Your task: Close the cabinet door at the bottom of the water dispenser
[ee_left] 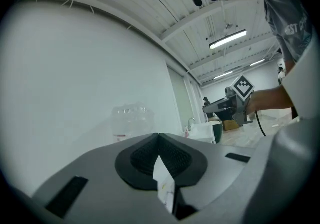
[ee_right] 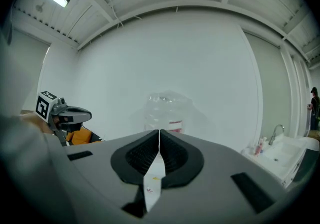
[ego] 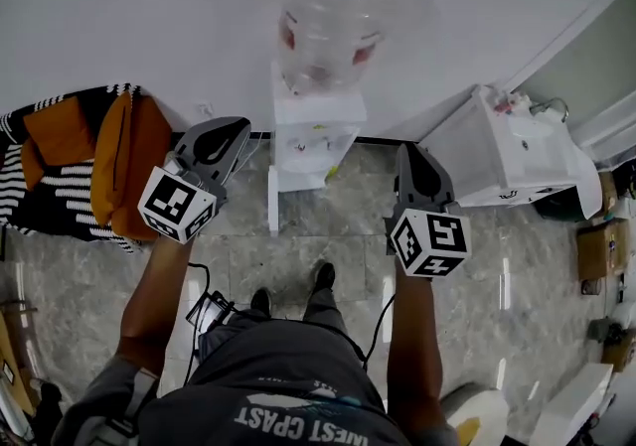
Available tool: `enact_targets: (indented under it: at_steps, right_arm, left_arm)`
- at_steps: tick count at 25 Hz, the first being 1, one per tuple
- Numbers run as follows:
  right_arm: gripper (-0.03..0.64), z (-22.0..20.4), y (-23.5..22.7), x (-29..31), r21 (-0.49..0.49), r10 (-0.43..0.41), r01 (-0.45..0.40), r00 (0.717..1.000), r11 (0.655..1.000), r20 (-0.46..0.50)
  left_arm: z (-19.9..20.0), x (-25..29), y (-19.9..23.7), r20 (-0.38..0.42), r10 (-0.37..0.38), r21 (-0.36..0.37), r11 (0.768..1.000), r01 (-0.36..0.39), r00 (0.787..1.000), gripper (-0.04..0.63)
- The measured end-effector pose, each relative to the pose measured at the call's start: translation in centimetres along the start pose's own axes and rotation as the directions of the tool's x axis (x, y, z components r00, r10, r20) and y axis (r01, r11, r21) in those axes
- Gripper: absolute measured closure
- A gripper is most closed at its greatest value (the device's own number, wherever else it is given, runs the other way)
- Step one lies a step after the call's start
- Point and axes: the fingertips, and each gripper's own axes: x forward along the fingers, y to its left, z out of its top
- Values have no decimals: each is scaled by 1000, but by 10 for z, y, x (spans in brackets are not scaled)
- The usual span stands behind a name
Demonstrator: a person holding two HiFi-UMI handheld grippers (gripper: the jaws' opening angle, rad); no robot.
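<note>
In the head view the white water dispenser stands against the wall with a clear bottle on top. Its bottom cabinet door stands open, swung out over the floor toward me and seen edge-on. My left gripper hovers to the left of the dispenser, apart from the door, jaws shut and empty. My right gripper hovers on the dispenser's right, also shut and empty. Both gripper views look over the closed pads at the bottle.
An orange cushion on a striped cover lies by the wall at the left. A white sink unit stands at the right, with cardboard boxes beyond it. Cables trail on the tiled floor by my feet.
</note>
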Motion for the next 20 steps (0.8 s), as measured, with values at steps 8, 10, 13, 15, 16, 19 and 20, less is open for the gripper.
enact_targets:
  at_steps: [8,10,13,15,16,19,20]
  right_arm:
    - [588,-39,-46,72,39,66,-64,997,997,-33]
    - [588,-51,-55,89,41,79,-77,996,996,-51]
    - [588,-74,-64,111,40,93,-90,993,995,-74]
    - [588,-93,-70,126,41,95,-92,992,995,-88]
    - [588,-103,-73,133,46,97,-93,991,995,-97]
    - [586,-136,-79,150,58,100,-93,987,994,-129]
    - [586,-146,-80,155,63,101,-93,985,994,-139]
  left_arm:
    - [-45,46,13,-92,71,-37,997,-74,993,580]
    - [-61,56,15,-115,84,-52,994,-91,990,580]
    - [-91,69,17,-158,99,-77,991,-113,983,580]
    - [-113,78,20,-182,107,-93,988,-125,977,580]
    - [-125,82,20,-194,109,-102,986,-130,975,580]
    - [-160,91,20,-234,107,-129,982,-140,966,579]
    - [-172,94,20,-246,106,-137,980,-143,963,580]
